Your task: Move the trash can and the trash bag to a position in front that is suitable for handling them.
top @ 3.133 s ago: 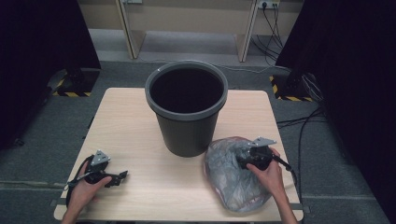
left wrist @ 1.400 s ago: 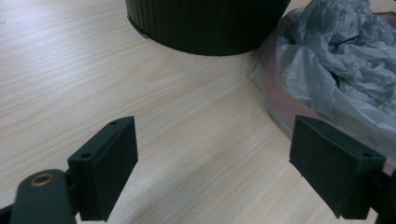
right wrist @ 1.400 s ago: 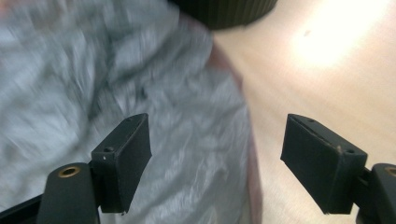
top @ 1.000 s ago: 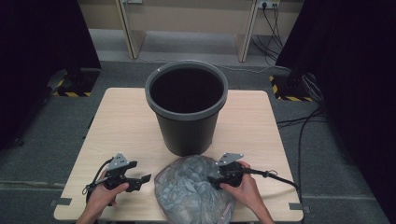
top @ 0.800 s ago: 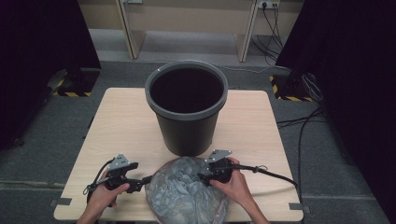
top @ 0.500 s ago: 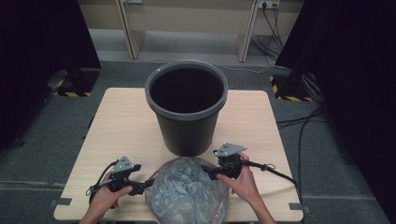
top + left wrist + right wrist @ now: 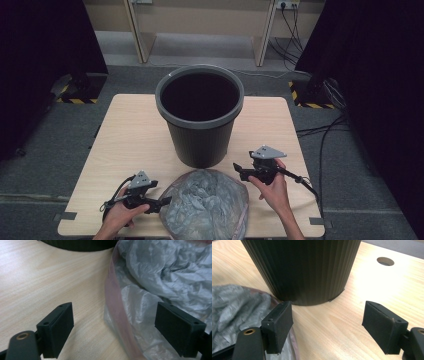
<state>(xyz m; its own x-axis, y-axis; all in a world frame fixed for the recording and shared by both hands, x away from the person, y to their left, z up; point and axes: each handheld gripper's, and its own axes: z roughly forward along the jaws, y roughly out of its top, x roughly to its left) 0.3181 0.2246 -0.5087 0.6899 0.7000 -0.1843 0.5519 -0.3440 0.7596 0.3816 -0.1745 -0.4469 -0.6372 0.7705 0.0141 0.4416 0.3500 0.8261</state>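
Observation:
A crumpled grey plastic bag [image 7: 205, 207] lies at the table's front middle, just in front of a dark ribbed bin [image 7: 200, 145]. My left gripper [image 7: 162, 202] rests at the bag's left edge. In the left gripper view it [image 7: 117, 325] stands open, with the bag's pinkish rim [image 7: 120, 315] loose between the jaws and no pad pressing on it. My right gripper [image 7: 239, 171] hovers to the right of the bag, near the bin's foot. Its jaws [image 7: 332, 327] have just been opening, with only bare table between them. The bag [image 7: 232, 302] lies beyond its left jaw.
The bin [image 7: 304, 270] stands upright and open-topped mid-table. The wooden table [image 7: 135, 130] has a round cable hole [image 7: 385, 261] to the right behind the bin. Cables trail off the table's right edge. Dark curtains flank the floor on both sides.
My right gripper has let go of the bag and has moved right and up, away from it. The bag stays at the front middle. My left gripper has kept still.

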